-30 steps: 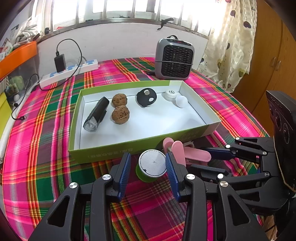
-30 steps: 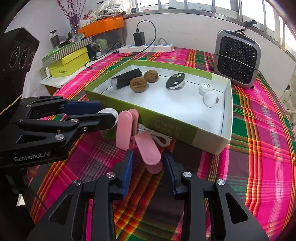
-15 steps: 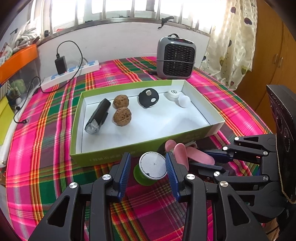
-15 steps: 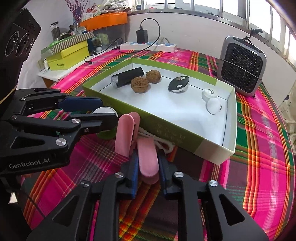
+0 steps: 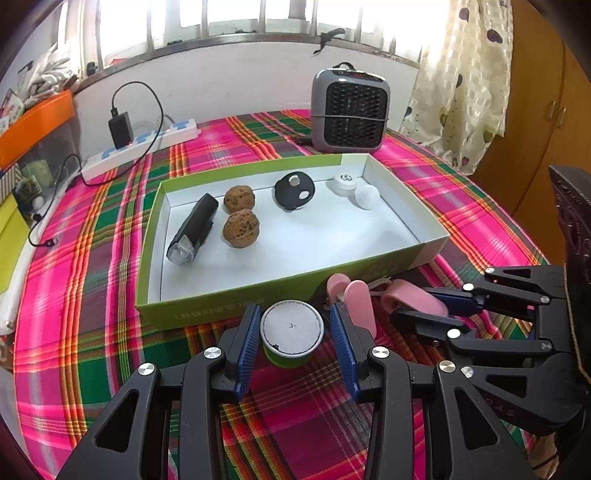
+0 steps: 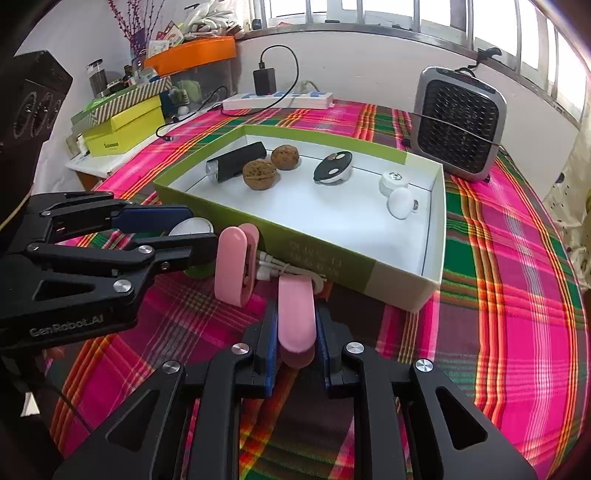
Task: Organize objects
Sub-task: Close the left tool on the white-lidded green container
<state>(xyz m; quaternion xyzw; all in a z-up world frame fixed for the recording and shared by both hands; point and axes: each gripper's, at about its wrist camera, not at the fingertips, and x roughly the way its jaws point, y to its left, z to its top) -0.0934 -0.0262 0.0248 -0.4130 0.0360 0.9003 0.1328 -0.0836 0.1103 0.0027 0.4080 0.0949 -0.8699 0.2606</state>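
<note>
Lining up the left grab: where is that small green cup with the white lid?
In the left wrist view the green cup stands on the tablecloth between the left gripper's open fingers, just outside the green box's near wall, beside the pink clip.

Daylight floods in from the windows (image 5: 258,14) at twelve o'clock, blown out to glare; fisheye bending and dark vignetting ring both sharp frames.

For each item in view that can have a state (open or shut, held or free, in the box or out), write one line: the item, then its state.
Box: open, no lid.
Flashlight: lying inside the box.
Two walnuts: inside the box.
Pink clip: outside the box, gripped.
Right gripper: shut on the pink clip.
Green container: upright on the cloth, outside the box, not gripped.
Left gripper: open around the green container.
</note>
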